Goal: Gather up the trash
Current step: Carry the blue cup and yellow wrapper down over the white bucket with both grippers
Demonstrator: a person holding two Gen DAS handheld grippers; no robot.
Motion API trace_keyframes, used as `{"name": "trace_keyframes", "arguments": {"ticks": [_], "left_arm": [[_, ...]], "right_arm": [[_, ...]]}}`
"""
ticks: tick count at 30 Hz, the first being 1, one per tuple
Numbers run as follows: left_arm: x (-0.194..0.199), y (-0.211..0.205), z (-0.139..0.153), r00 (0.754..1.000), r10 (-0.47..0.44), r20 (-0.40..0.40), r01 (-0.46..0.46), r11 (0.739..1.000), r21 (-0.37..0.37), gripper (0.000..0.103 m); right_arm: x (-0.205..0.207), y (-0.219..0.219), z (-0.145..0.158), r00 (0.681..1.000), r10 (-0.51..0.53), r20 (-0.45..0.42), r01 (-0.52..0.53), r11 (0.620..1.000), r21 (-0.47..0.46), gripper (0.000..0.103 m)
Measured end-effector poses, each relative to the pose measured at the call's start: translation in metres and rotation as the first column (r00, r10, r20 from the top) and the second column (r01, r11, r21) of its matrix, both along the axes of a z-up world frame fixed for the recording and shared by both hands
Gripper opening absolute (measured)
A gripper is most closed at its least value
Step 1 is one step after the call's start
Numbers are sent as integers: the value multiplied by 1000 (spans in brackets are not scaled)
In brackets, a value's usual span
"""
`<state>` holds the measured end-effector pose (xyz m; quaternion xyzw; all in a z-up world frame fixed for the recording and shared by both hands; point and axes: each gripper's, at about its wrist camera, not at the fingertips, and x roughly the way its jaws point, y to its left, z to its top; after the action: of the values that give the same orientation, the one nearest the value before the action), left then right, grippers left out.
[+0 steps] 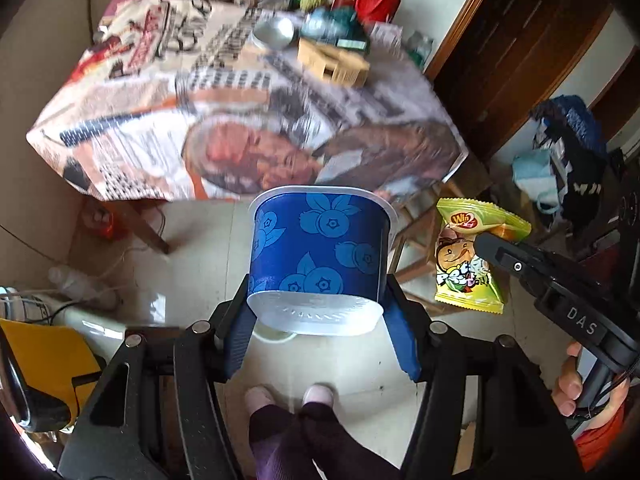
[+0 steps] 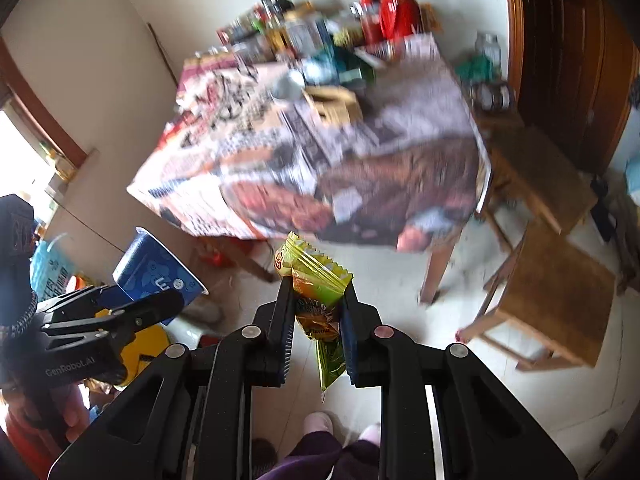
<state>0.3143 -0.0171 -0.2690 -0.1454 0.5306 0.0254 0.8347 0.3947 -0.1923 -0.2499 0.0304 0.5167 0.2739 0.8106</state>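
Observation:
A blue plastic cup (image 1: 320, 248) printed with blueberries hangs over the floor, its white base toward the camera, and my left gripper (image 1: 318, 300) is shut on its sides. The same cup (image 2: 154, 270) shows at the left of the right wrist view, held by the left gripper (image 2: 132, 312). My right gripper (image 2: 316, 292) is shut on a yellow-green snack wrapper (image 2: 316, 280) that sticks out above and below its fingers. In the left wrist view that wrapper (image 1: 466, 256) hangs at the right from the right gripper (image 1: 486, 242).
A table (image 1: 224, 120) under a printed cloth carries a wooden box (image 1: 334, 62), a metal bowl (image 1: 276, 34) and several bottles and jars at the back. Wooden stools (image 2: 556, 292) stand to its right. A yellow object (image 1: 44, 356) lies on the floor at left. The person's feet (image 1: 288, 396) are below.

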Motion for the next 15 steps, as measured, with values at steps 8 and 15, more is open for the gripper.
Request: {"name": "trace_keyframes", "arguments": {"ticks": [8, 15], "left_arm": [[16, 17, -136, 985, -28, -170, 26, 1000, -15, 59], [25, 34, -268, 956, -47, -290, 37, 999, -38, 59]], "right_arm": [[13, 23, -109, 990, -39, -134, 34, 999, -43, 19], [20, 48, -224, 971, -38, -237, 19, 996, -86, 19]]}}
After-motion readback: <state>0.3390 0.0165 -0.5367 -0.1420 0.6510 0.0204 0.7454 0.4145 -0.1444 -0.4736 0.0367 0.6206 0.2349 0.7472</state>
